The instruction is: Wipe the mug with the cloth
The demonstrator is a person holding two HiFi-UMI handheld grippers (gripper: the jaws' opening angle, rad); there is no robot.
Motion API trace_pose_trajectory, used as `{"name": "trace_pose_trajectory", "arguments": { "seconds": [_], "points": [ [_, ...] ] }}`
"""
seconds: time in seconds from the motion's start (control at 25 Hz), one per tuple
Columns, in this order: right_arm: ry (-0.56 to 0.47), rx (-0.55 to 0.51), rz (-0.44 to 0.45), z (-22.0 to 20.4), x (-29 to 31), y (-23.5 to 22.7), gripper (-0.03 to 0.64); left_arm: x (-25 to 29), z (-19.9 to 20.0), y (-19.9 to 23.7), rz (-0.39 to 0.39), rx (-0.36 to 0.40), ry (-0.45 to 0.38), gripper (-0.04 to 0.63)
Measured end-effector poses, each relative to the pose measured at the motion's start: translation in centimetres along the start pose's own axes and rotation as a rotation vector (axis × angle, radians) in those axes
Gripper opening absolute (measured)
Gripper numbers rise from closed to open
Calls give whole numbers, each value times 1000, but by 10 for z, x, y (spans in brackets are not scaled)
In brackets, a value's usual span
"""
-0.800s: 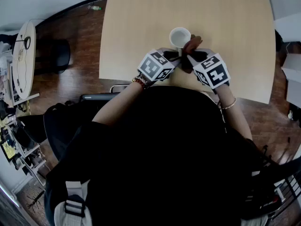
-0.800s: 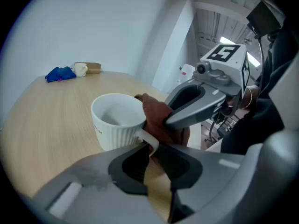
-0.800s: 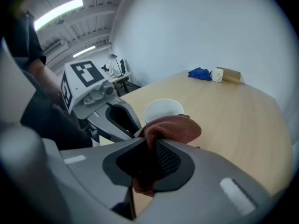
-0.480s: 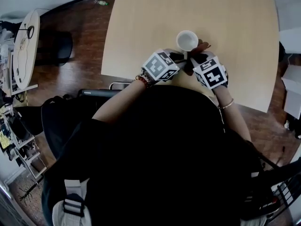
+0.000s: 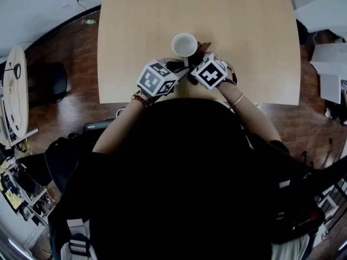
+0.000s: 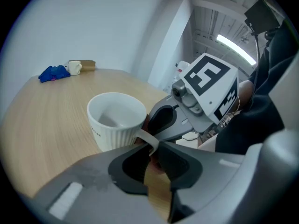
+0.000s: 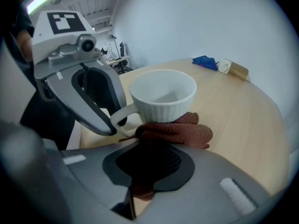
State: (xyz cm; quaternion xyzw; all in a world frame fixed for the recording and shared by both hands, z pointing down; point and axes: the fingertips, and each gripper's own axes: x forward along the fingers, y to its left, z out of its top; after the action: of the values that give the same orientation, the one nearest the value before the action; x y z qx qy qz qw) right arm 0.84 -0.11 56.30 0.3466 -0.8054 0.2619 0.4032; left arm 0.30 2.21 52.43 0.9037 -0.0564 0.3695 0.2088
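Near the table's [image 5: 255, 47] front edge, the left gripper [image 6: 152, 148] clamps the mug [image 6: 117, 120] by its handle. The right gripper [image 7: 145, 164] pinches the cloth [image 7: 182, 132] against the mug's side. Bare tabletop spreads beyond.

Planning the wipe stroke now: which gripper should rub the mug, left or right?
Right. The right gripper is shut on the cloth, which lies against the mug's lower side. The left gripper is shut on the handle, steadying the mug.
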Motion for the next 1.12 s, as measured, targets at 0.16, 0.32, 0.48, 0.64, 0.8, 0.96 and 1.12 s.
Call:
{"name": "trace_pose_trajectory", "arguments": {
  "seconds": [0.16, 0.32, 0.48, 0.64, 0.8, 0.96, 1.12],
  "points": [
    [56, -33, -42, -4, 3, -7, 49, 1, -1, 2, -7, 12, 12, 66],
    [54, -29, -40, -5, -7, -10, 49, 6, 0, 1, -4, 3, 25, 66],
    [18, -26, -46, -3, -24, -16, 49, 10, 1, -2, 1, 5, 35, 66],
    [-34, 0, -69, 6, -44, -30, 49, 10, 1, -2, 6, -1, 50, 66],
    [-69, 31, -89, 18, -65, -40, 49, 9, 2, -2, 9, -5, 71, 66],
    [-71, 48, -89, 16, -57, -50, 49, 11, 2, -1, -3, -10, 82, 66],
    [-47, 63, -81, 7, -43, -48, 49, 11, 1, -3, -13, -2, 92, 66]
  ]
}}
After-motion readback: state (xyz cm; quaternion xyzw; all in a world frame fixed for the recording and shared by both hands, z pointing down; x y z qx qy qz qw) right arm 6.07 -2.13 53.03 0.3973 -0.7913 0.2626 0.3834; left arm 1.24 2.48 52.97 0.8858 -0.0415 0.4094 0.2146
